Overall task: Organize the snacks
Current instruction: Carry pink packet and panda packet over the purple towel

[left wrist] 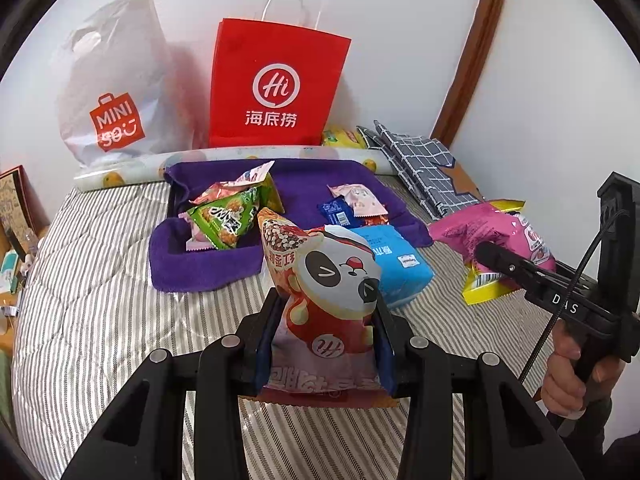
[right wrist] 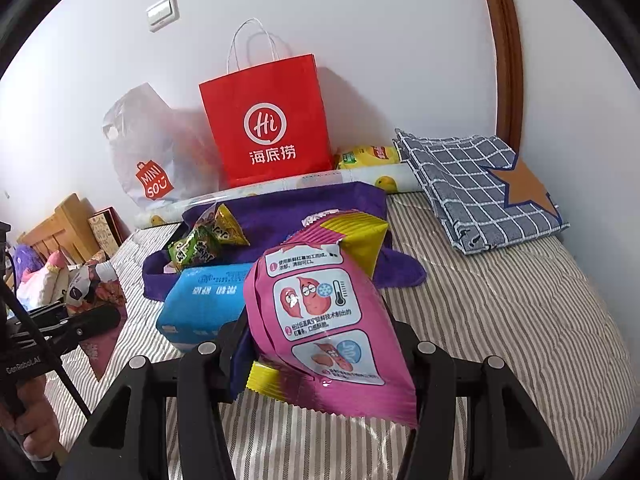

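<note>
My left gripper (left wrist: 326, 320) is shut on a red panda snack bag (left wrist: 320, 280) and holds it upright above the striped bed. My right gripper (right wrist: 320, 344) is shut on a pink sweet-potato snack bag (right wrist: 320, 320), also seen at the right of the left wrist view (left wrist: 496, 236). A purple towel-lined tray (left wrist: 304, 188) lies ahead with a green snack bag (left wrist: 224, 220), a small blue packet (left wrist: 338, 212) and a pink packet (left wrist: 358, 200) in it. A blue pack (left wrist: 400, 260) lies at the tray's near edge, also in the right wrist view (right wrist: 200, 300).
A red paper bag (left wrist: 276, 84) and a white Miniso plastic bag (left wrist: 116, 88) stand against the wall behind a rolled sheet (left wrist: 224, 160). A folded checked cloth (right wrist: 480, 188) lies at the right. A yellow packet (right wrist: 368, 156) sits behind it. Clutter and a wooden headboard (right wrist: 60, 228) are at the left.
</note>
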### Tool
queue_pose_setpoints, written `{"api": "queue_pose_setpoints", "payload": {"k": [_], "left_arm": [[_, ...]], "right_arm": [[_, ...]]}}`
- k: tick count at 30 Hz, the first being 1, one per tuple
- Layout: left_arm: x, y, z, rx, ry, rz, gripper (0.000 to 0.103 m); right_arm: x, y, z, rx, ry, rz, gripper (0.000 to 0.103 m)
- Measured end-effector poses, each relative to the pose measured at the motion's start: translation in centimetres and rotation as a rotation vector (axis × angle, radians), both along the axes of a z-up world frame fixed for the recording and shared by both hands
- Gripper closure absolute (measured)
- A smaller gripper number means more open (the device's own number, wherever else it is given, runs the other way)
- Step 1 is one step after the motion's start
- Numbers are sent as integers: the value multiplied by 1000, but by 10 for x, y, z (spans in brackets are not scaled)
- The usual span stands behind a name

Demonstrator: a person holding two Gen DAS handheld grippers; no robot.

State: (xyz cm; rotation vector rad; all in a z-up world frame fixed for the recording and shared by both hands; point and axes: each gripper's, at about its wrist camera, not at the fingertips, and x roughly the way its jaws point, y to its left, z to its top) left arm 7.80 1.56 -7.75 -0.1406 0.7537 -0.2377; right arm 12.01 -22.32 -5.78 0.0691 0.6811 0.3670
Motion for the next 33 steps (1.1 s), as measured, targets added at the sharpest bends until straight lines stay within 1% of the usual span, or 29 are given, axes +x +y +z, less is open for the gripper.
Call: {"api": "queue_pose_setpoints", "payload": {"k": [7,18,26,33], "left_arm": [[9,1,14,0,-16,8,61],[31,-5,45,7,-47,10,61],[50,0,53,-3,-53,17,61],[70,6,55,9,-60,41,61]], "right_arm": [[13,3,12,-16,-7,-9,52],[37,9,34,-2,6,-13,52],[55,20,45,-17,-1,0,52],[77,27,41,-24,16,1,52]]}}
